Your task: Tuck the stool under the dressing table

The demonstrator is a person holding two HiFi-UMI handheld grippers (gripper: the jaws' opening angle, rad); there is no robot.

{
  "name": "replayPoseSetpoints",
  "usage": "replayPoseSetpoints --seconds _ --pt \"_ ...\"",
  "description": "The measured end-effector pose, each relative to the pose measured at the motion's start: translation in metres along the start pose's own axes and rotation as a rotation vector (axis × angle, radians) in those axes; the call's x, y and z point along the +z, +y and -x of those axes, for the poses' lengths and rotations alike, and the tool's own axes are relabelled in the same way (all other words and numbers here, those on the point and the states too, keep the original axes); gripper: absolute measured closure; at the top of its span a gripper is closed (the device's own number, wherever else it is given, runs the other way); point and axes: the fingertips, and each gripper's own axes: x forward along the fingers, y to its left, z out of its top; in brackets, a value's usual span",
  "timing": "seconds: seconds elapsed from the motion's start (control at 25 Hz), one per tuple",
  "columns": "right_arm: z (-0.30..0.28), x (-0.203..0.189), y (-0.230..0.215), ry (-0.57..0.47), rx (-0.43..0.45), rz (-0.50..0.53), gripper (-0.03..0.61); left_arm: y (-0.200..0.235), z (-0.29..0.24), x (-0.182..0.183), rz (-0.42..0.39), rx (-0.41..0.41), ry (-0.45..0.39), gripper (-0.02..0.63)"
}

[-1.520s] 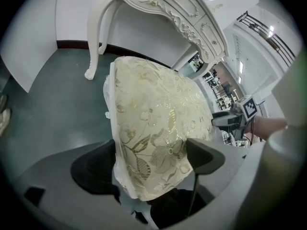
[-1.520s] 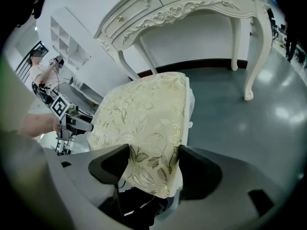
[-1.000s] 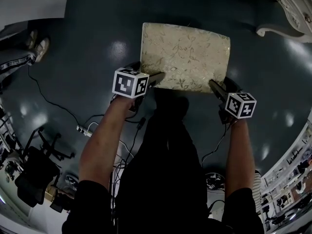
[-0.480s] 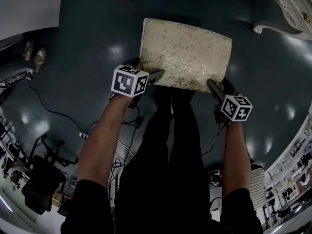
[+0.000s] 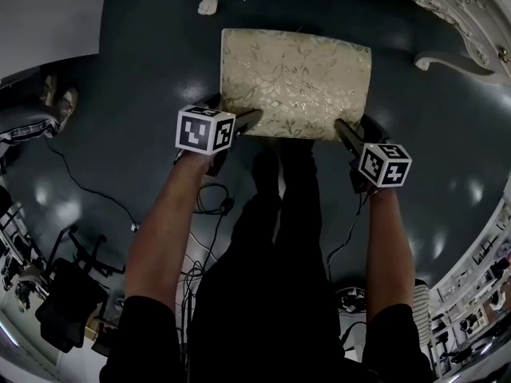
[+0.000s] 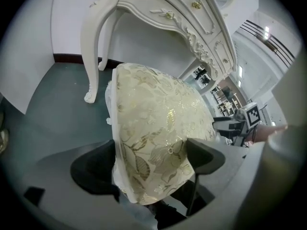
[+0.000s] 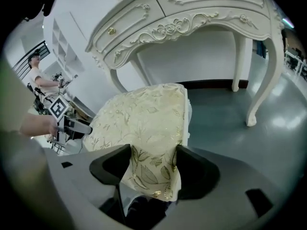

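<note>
One stool (image 5: 295, 82): it stands on the floor just in front of the dressing table, with its far edge near the two front legs. The whole seat is in the open, not under the tabletop.
Seat: a rectangular padded cushion with soft, rounded corners.
Cover: cream fabric with a slight sheen, woven with gold leaves and flowers. A pale lining shows below the edge in both gripper views.
Left gripper (image 5: 252, 120): I have it clamped on the near left corner of the seat, with the fabric bunched between its black jaws.
Right gripper (image 5: 342, 129): it is clamped the same way on the near right corner, and the cushion edge fills the gap between the jaws.
Marker cubes (image 5: 205, 129): white boxes with black square patterns, one on each gripper.
My legs (image 5: 279, 238): in dark trousers, right behind the near edge of the seat, between my two bare forearms.
Dressing table (image 7: 192, 18): white painted wood with carved scrolls and roses along the front. It has small gold drawer knobs and slim curved legs ending in curled feet.
Floor (image 5: 120, 70): dark grey-green, smooth and glossy, with spots of reflected light.
Cables (image 5: 211, 206): thin and black, looping on the floor beside my left leg.
</note>
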Motion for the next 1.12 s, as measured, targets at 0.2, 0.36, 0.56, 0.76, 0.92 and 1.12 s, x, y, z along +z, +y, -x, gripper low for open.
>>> replayPoseSetpoints --seconds 0.2,0.36,0.56,0.76,0.92,1.12 --pt "-0.025 0.043 -0.009 0.001 0.000 0.025 0.255 0.019 -0.008 0.042 0.005 0.012 -0.013 0.150" --pt "-0.030 0.061 -0.013 -0.012 0.003 0.020 0.255 0.024 -0.011 0.065 -0.004 0.009 -0.014 0.152" --pt "-0.031 0.060 -0.011 -0.021 -0.002 0.028 0.255 0.025 -0.010 0.062 -0.003 0.008 -0.039 0.151" --pt "-0.036 0.083 -0.024 -0.035 0.006 0.029 0.255 0.026 -0.019 0.088 -0.007 0.009 -0.049 0.150" --pt "-0.044 0.122 -0.040 -0.038 0.001 0.031 0.255 0.027 -0.026 0.129 -0.001 0.011 -0.051 0.150" --pt "-0.053 0.124 -0.039 -0.029 0.001 0.033 0.255 0.033 -0.026 0.131 0.002 0.007 -0.060 0.149"
